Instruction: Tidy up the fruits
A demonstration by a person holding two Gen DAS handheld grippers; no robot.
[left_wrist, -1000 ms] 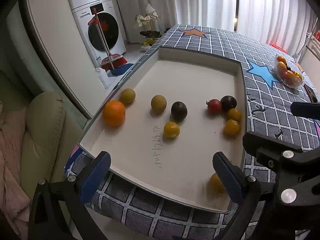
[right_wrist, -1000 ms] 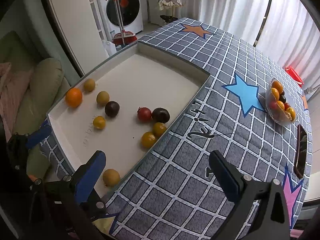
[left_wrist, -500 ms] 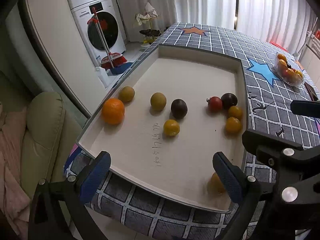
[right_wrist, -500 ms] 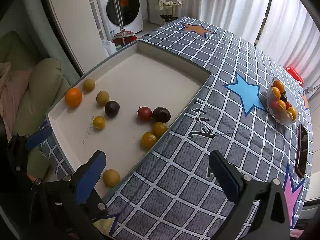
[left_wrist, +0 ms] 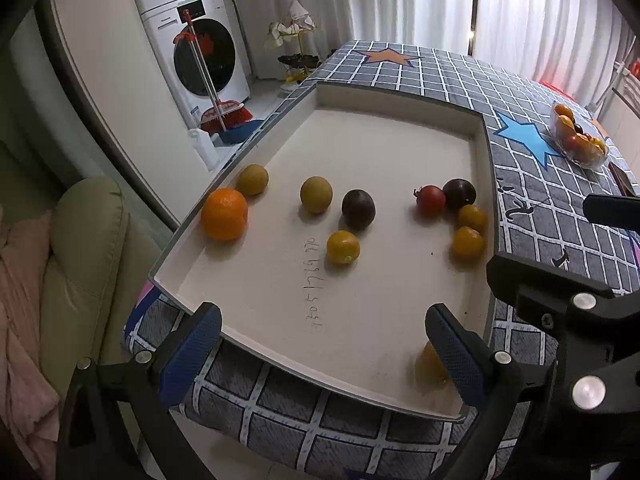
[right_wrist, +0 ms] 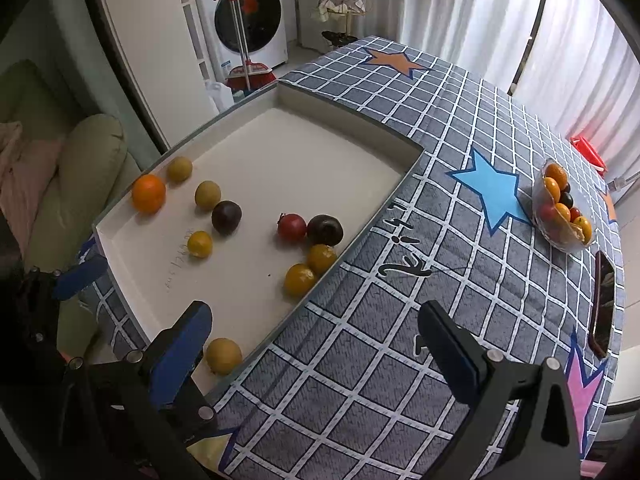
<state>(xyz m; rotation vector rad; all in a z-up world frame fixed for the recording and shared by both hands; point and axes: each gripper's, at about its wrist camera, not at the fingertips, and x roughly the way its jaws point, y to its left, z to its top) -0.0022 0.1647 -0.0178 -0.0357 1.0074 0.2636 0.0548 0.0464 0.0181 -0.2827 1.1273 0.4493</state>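
Note:
A shallow white tray (left_wrist: pixel 400 120) (right_wrist: pixel 352 120) lies on the checked table and holds several loose fruits. An orange (left_wrist: pixel 224 214) (right_wrist: pixel 149 193) sits at its left wall, with two olive-yellow fruits (left_wrist: pixel 316 195) and a dark plum (left_wrist: pixel 358 209) (right_wrist: pixel 226 217) beside it. A red fruit (left_wrist: pixel 430 199) (right_wrist: pixel 291 227), another dark plum (left_wrist: pixel 459 194) and two small oranges (left_wrist: pixel 468 243) cluster by the right wall. One yellow fruit (right_wrist: pixel 223 355) lies in the near corner. My left gripper (left_wrist: pixel 324 344) hovers open over the tray's near edge. My right gripper (right_wrist: pixel 316 344) hangs open above the tablecloth, holding nothing.
A clear bowl of mixed fruit (right_wrist: pixel 564 212) (left_wrist: pixel 580 140) stands at the table's far right, a dark phone (right_wrist: pixel 602 304) near it. A washing machine (left_wrist: pixel 196 48), a red broom (left_wrist: pixel 224 116) and a beige sofa (left_wrist: pixel 80 260) lie off the table's left side.
Both grippers have crept slightly forward, so the tray and fruits sit a little lower in view. No fruit has moved.

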